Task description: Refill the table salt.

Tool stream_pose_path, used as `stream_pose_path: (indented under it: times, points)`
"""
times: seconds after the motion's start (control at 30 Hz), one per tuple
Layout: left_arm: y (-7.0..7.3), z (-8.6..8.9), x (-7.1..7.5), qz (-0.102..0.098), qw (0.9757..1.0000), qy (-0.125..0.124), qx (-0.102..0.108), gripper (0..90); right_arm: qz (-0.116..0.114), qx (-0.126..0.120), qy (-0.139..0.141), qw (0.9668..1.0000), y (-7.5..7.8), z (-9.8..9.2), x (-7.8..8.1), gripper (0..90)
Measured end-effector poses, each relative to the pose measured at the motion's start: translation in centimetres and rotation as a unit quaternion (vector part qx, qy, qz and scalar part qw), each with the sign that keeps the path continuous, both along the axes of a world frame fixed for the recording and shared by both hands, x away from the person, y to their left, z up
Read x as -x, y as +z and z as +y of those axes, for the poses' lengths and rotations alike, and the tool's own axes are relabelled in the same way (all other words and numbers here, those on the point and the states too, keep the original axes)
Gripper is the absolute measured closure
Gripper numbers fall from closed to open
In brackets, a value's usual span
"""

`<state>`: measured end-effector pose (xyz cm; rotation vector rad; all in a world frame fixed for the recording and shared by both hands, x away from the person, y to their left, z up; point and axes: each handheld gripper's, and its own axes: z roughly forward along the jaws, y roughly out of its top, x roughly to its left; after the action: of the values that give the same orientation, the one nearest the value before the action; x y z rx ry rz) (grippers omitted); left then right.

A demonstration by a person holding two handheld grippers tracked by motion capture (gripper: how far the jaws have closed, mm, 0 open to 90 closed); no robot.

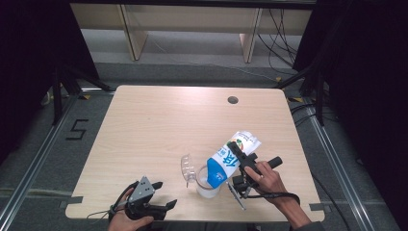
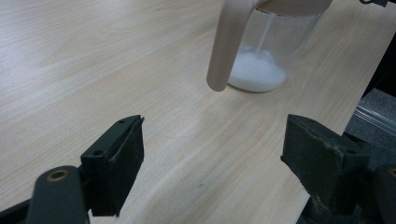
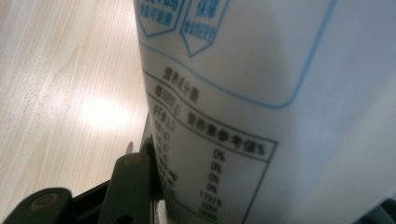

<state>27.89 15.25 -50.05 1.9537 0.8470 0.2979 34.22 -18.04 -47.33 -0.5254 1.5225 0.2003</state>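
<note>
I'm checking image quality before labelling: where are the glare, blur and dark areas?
High view: table evenly lit, surroundings black. Right gripper view: glare patch on the wood, carton print soft. Left gripper view: jaws sharp, jug slightly soft, with pale sheen on the wood.

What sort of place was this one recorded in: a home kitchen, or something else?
Probably a lab or recording studio, not a kitchen. A bare wooden table stands on grey carpet between black curtains, loose cables run across the floor, and a taped number 5 marks the spot beside it.
</note>
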Motion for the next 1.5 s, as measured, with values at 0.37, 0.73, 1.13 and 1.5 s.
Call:
stream_pose_path:
  times: [0.37,0.73,1.13,1.5]
  points:
    - [0.01,0.01,-0.01,-0.001,1.0000,0.000,0.000,20.3,-0.010,0.008,0.008,0.9999,0.22,0.14,0.00,54.9]
    - [0.00,0.00,-0.02,-0.001,1.0000,0.000,0.000,20.3,-0.016,0.029,0.009,0.9994,0.50,0.10,-0.01,55.5]
    - [-0.01,-0.01,-0.02,0.000,1.0000,0.001,0.001,20.3,-0.005,-0.004,0.004,1.0000,0.03,0.08,-0.03,56.0]
    - [0.02,0.07,-0.02,0.001,1.0000,0.000,-0.001,20.3,-0.012,0.014,0.005,0.9998,0.26,0.22,0.08,56.4]
